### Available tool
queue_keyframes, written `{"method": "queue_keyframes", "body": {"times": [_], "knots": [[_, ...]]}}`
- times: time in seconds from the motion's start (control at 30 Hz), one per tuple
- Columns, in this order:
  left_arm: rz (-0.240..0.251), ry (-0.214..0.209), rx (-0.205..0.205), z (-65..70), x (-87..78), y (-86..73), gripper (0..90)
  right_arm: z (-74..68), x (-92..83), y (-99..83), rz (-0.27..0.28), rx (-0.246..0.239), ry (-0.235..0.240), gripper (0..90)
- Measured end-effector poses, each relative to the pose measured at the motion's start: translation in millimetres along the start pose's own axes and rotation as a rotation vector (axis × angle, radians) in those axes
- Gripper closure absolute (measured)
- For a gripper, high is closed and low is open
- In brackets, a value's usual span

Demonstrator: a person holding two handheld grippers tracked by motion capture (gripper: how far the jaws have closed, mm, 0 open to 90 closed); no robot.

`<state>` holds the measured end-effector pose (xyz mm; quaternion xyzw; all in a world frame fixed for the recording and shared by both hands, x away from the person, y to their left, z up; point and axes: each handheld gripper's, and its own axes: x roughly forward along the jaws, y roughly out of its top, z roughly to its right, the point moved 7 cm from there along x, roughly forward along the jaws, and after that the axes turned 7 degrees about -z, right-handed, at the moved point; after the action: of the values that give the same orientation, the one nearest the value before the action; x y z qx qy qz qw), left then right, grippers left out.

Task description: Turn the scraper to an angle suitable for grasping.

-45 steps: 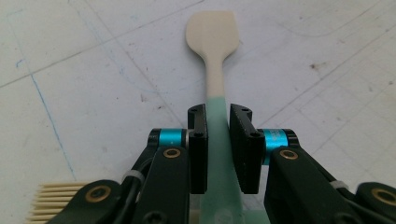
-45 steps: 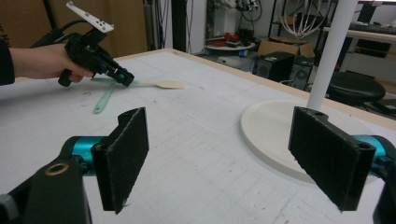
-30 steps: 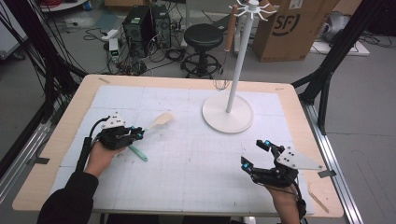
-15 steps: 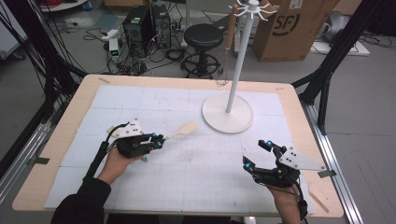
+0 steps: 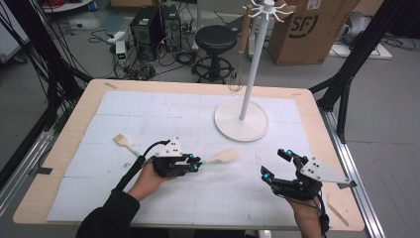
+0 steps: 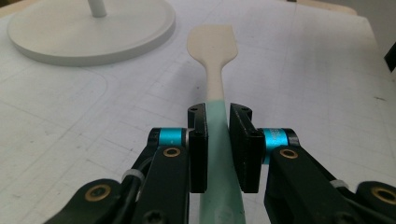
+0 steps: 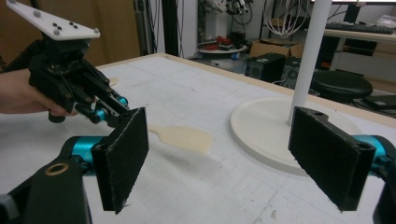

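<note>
Spatula (image 5: 223, 156) with the cream blade and green handle is up off the tabletop near the middle, clamped by its handle in my left gripper (image 5: 197, 162), blade pointing at the white stand (image 5: 241, 120). A second spatula (image 5: 124, 142) lies toward the left edge, so I judge pickup done, hanging left. My right gripper (image 5: 276, 163), near the right front corner, is wide open and empty.

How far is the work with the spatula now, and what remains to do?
Done: the left gripper is shut on the spatula by its green handle, and a whisk already hangs on the white rack. In hand: the spatula is held near the rack's base. Left: probably hanging it; a second spatula lies on the table. The right gripper waits open.
</note>
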<state>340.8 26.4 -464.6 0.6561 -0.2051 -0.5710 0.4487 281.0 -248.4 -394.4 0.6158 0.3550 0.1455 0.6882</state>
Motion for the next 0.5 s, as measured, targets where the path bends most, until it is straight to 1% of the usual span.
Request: {"method": "queue_keyframes", "body": {"times": [0.07,0.13,0.2,0.33,0.4,0.43,0.5], "knots": [[-0.011,0.007,-0.001,-1.0,5.6,-0.6,77.9,0.7,-0.1,-0.8,-0.002,0.003,-0.002,19.0],[-0.033,0.012,0.003,-1.5,11.5,-2.3,77.9,0.8,0.6,-1.3,-0.001,0.004,-0.003,19.0],[-0.06,0.03,0.004,-3.8,16.9,-5.6,77.9,0.4,1.0,-1.7,-0.006,0.004,0.0,19.0],[-0.101,0.04,-0.003,-6.5,21.3,-11.4,77.8,1.2,0.9,-1.5,-0.001,-0.001,-0.001,19.0],[-0.105,0.041,0.006,-5.1,21.5,-11.5,77.8,1.5,0.7,-2.0,-0.003,0.003,-0.001,19.0],[-0.117,0.042,0.011,-4.7,21.8,-12.5,77.8,1.9,0.9,-2.3,-0.002,0.002,-0.002,19.0],[-0.119,0.049,0.005,-5.0,22.0,-12.7,77.5,1.6,1.7,-3.1,-0.005,0.008,-0.002,19.0]]}}
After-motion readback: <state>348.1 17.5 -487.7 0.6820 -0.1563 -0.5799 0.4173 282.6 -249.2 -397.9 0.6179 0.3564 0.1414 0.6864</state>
